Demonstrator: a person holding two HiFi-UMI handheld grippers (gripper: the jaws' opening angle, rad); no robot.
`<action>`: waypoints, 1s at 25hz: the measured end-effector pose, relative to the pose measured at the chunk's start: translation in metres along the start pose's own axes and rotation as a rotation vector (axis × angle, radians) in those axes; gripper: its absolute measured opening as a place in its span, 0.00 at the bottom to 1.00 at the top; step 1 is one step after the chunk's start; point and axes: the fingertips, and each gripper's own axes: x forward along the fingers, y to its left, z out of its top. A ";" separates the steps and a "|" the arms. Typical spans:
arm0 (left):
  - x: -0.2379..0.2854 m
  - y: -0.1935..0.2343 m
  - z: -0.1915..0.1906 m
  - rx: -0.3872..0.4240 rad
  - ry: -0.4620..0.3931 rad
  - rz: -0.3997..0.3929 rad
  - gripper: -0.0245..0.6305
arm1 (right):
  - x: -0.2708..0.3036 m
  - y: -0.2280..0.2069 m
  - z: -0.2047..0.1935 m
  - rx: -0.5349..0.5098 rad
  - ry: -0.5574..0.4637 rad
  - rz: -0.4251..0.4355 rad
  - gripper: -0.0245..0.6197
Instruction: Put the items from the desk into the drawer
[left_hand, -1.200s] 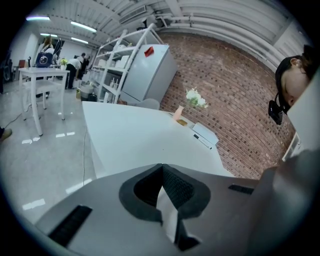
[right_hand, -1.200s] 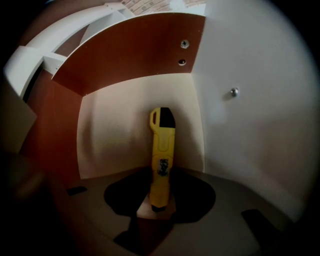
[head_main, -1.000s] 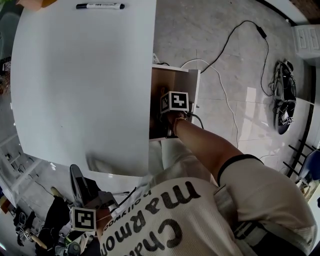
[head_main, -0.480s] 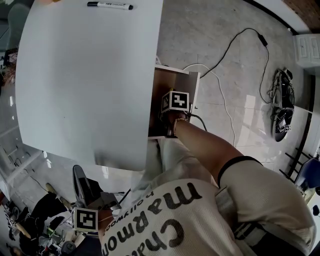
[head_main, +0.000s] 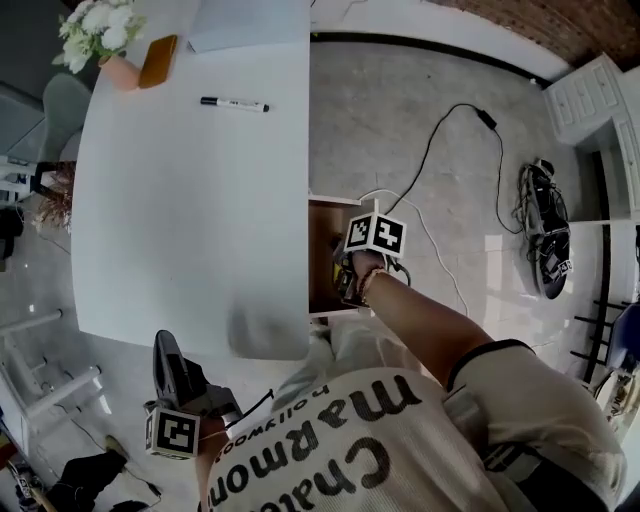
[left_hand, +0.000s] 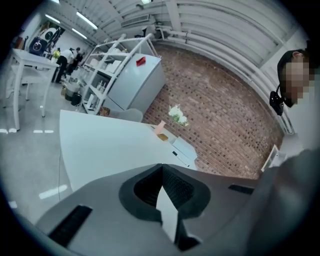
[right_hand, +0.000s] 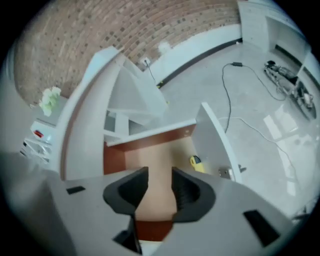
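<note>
Yellow item (right_hand: 196, 163) left in drawer (right_hand: 212, 132); lifts right gripper (right_hand: 159, 175) out, jaws just narrowing on nothing; holds left gripper (left_hand: 161, 167) clenched; marker (head_main: 234, 103) on desk (head_main: 180, 220) next

White desk (head_main: 190, 200) with marker (head_main: 234, 104)

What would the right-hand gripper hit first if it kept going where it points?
Probably the open drawer's bare wooden floor. The right gripper, its jaws apart, just closing a bit with nothing between them, aims down into it; the yellow item lies off to the side.
</note>
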 end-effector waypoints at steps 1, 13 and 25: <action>0.002 -0.004 0.007 0.002 -0.004 -0.026 0.04 | -0.017 0.016 0.012 0.015 -0.049 0.049 0.26; 0.012 -0.049 0.075 0.023 -0.069 -0.319 0.04 | -0.232 0.194 0.079 -0.245 -0.585 0.490 0.08; 0.009 -0.075 0.081 -0.057 -0.094 -0.471 0.04 | -0.296 0.267 0.035 -0.492 -0.675 0.612 0.04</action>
